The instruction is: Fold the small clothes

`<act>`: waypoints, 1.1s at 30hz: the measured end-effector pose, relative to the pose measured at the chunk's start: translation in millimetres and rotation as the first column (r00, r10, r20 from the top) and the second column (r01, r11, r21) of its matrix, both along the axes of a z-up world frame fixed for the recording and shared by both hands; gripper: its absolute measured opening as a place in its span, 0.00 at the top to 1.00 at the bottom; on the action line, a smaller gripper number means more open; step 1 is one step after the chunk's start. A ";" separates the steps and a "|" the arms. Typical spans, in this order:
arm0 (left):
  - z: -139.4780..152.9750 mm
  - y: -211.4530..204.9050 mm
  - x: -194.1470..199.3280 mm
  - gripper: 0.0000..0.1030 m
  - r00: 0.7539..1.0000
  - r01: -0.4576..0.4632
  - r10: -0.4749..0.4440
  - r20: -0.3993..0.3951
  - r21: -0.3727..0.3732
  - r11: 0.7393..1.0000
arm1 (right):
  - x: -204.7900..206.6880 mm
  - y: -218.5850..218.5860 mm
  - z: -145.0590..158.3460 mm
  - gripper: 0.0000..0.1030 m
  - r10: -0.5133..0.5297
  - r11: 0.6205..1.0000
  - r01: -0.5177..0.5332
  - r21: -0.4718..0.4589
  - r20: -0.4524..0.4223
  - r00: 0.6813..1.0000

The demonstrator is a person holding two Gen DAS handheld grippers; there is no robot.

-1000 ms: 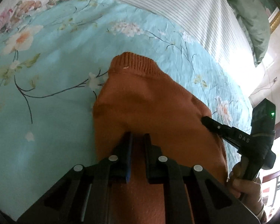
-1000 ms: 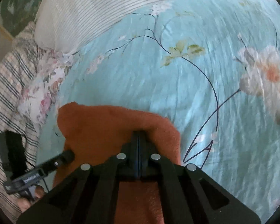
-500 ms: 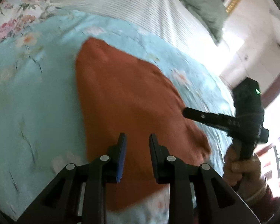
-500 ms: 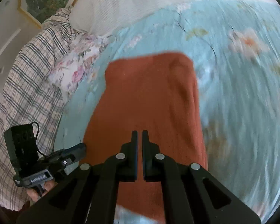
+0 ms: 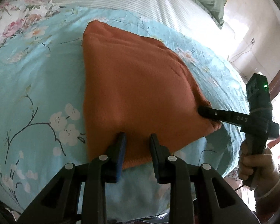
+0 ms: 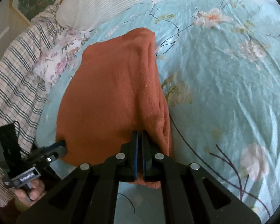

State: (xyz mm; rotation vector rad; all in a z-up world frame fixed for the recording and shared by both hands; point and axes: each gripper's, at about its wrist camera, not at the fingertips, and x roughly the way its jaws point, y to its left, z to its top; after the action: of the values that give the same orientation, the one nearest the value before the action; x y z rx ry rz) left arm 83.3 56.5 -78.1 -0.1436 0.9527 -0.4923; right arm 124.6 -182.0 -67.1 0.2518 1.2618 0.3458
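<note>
Left gripper (image 5: 136,145): held open, jaws apart, poised over the near hem of the garment; nothing is grasped.

Right gripper (image 6: 139,141): jaws pressed together on the near right corner of the garment, where the knit is bunched into ridges. In the left wrist view the same tool (image 5: 203,111) is seen entering from the right, its tip at that corner.

Orange knit sweater (image 5: 132,85): laid folded on the floral bedsheet (image 5: 37,85), long axis running directly away from both grippers, ribbed edge at the far end. The near hem is just ahead of the left gripper; the right-hand edge is already pinched. The left gripper is judged to need only a short advance and closure on the near left corner.

Striped pillow (image 5: 140,5): noted beyond the sweater, well apart.

Plaid cloth (image 6: 15,74): noted at far left.
</note>
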 end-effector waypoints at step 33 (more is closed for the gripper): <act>61.6 30.4 -71.4 0.22 0.983 -0.175 0.153 0.103 0.264 0.948 | -79.3 16.5 79.3 0.13 0.154 0.974 -0.139 -0.179 0.071 0.986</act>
State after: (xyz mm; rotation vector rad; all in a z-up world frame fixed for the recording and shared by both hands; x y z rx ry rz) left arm 11.9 86.8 -16.5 0.0462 0.9102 -0.2080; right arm 45.3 -165.5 12.2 -0.0055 1.2218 0.3662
